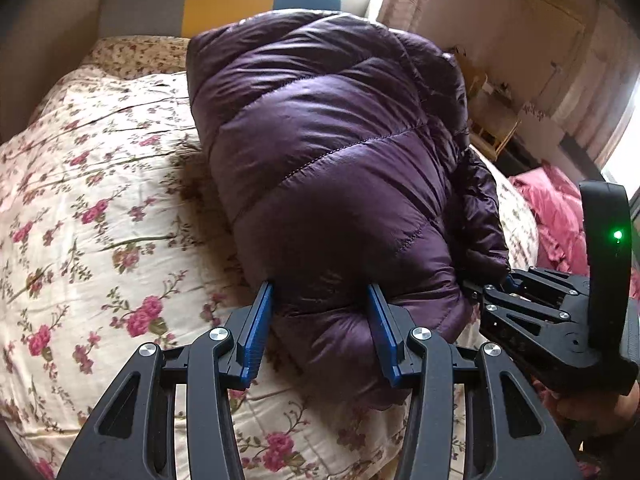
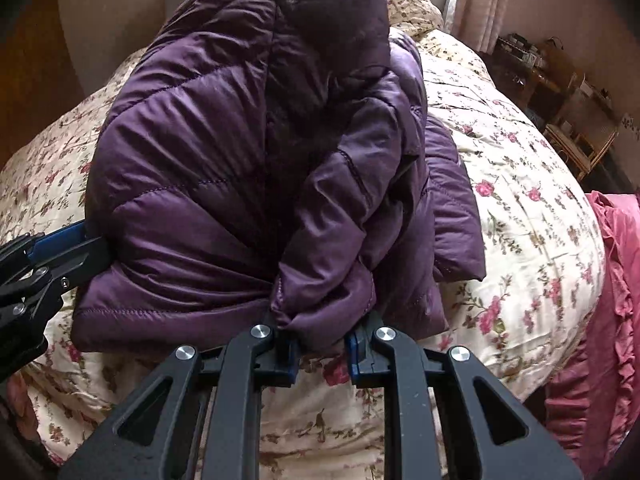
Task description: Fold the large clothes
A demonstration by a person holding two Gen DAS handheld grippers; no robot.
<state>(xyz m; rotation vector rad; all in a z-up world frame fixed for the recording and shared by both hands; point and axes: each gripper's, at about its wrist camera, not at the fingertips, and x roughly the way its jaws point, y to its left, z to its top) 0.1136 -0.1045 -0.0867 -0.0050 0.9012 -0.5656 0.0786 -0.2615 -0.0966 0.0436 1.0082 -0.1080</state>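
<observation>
Both tongs gripped the near hem of the purple down jacket [image 1: 328,152] on the floral bedspread [image 1: 100,208]: left gripper [image 1: 320,304] half-wide, right gripper [image 2: 320,336] narrow (both on bunched fabric). Jacket's long axis ran away toward the headboard [image 1: 224,0].

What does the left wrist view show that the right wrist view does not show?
Only the left wrist view: the striped headboard in grey, yellow and teal, the left gripper pressing on a thick end of the purple jacket, and the right gripper's body with a green light.

Only the right wrist view: the right gripper clamped on a bunched fold, the jacket's sleeve lying on top, and its dark collar.

Both: the jacket, the flowered bedspread, the pink cloth, the curtain.
</observation>
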